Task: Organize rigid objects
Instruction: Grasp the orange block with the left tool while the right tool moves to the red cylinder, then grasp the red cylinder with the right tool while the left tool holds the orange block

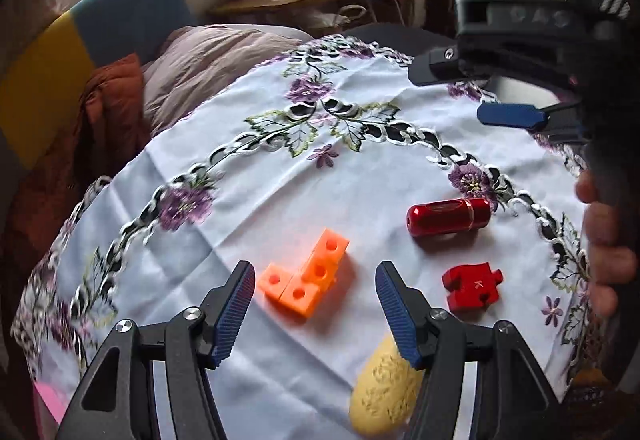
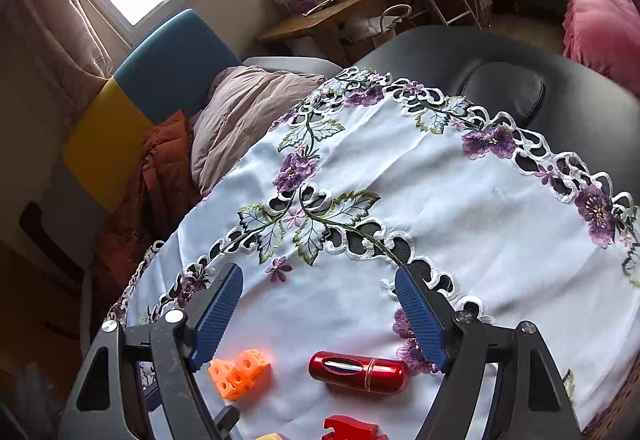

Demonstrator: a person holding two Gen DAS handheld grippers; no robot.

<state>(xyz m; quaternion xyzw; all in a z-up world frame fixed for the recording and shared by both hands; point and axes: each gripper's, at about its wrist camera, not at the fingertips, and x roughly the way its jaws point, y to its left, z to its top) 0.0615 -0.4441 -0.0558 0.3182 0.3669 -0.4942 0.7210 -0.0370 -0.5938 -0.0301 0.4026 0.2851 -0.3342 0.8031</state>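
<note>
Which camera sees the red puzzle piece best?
The left wrist view: the red puzzle piece lies whole on the cloth, its letter K readable. The right wrist view catches only its top edge, cut off at the bottom.

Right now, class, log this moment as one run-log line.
left tool: open, empty | right tool: open, empty | on cloth: orange block, red capsule, red puzzle piece, yellow object | nothing held

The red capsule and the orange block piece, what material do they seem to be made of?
The red capsule looks like polished or anodised metal, though glossy plastic is possible: it shows sharp mirror-like reflections and a thin pale seam ring. The orange block piece looks like matte moulded plastic: even bright colour, soft highlights, joined cubes with round holes.
</note>
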